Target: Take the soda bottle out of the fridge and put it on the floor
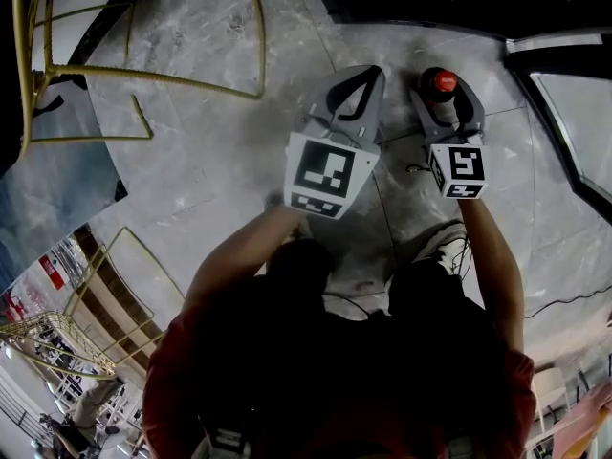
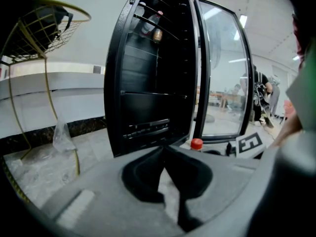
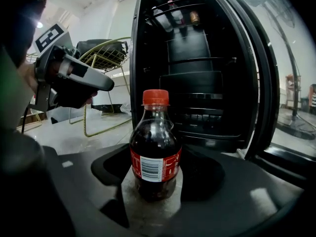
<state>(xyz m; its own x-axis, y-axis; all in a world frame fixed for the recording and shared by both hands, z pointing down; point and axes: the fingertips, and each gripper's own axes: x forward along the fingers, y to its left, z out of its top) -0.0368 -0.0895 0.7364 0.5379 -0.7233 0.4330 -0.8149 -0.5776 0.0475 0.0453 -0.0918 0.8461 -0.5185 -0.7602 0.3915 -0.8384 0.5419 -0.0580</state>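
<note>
A dark soda bottle (image 3: 155, 147) with a red cap and red label stands upright between the jaws of my right gripper (image 3: 155, 181), whose pads close on its sides. Its base looks to be down on the grey marble floor (image 3: 148, 216). In the head view the red cap of the soda bottle (image 1: 443, 81) shows between the right gripper (image 1: 448, 105) jaws. The black fridge (image 3: 197, 73) stands open just ahead. My left gripper (image 1: 370, 75) hangs beside the right one, shut and empty, its tips meeting (image 2: 165, 149).
The fridge's glass door (image 2: 224, 73) swings open to the right. Bottles remain on the top shelf (image 2: 157, 33). A gold wire stand (image 1: 143, 75) and a plastic bag (image 2: 61, 137) are to the left. A cable (image 1: 564, 299) lies at right.
</note>
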